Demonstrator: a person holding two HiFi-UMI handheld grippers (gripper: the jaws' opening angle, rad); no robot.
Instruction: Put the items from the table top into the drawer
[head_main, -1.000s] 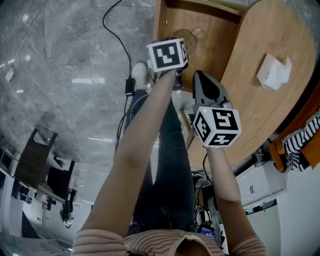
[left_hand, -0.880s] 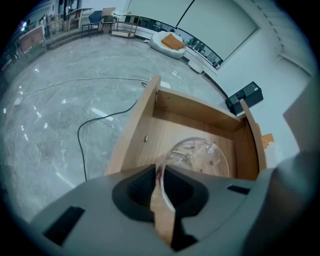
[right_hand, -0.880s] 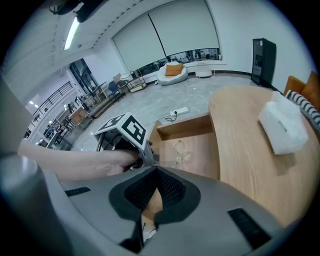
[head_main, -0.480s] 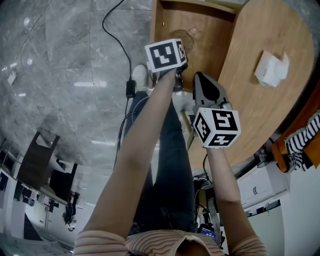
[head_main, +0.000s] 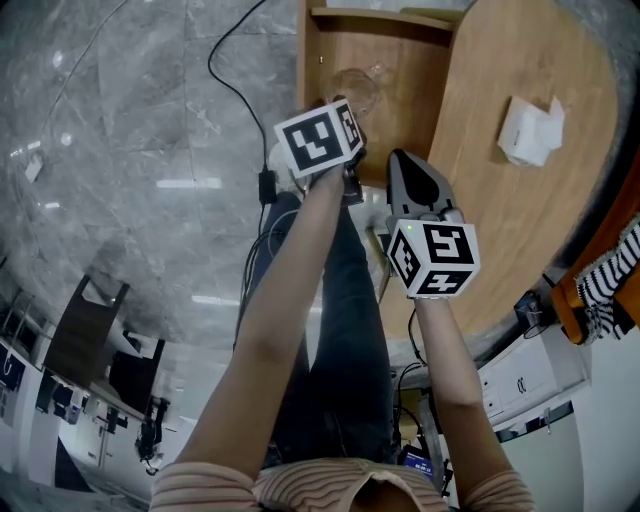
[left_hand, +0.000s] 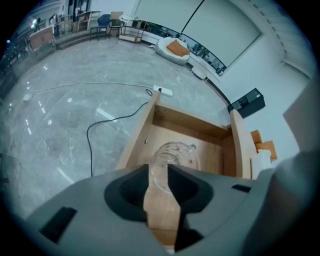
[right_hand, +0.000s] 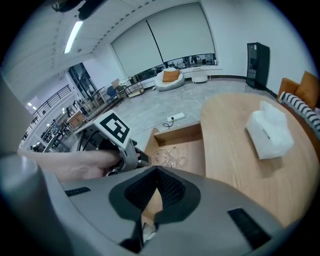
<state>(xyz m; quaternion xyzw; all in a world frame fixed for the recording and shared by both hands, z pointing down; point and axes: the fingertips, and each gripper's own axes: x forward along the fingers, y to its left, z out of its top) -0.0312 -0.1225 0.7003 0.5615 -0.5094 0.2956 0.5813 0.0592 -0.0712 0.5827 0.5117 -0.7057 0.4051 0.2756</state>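
Note:
A crumpled clear plastic item lies on the floor of the open wooden drawer. My left gripper hangs above the drawer's near end. Its jaws are opening, with bare space between them. In the left gripper view the clear item shows past the parted tips of the left gripper, untouched. My right gripper hovers over the table's near edge, shut and with nothing in it. A white tissue pack rests on the round wooden table. In the right gripper view the pack sits to the right of the drawer.
A black cable and a power strip lie on the grey marble floor left of the drawer. The person's legs are just before the drawer front. A striped cloth hangs by the table's right edge.
The left gripper has lifted and drawn back from the clear item, which stays in the drawer. The right gripper has kept its place.

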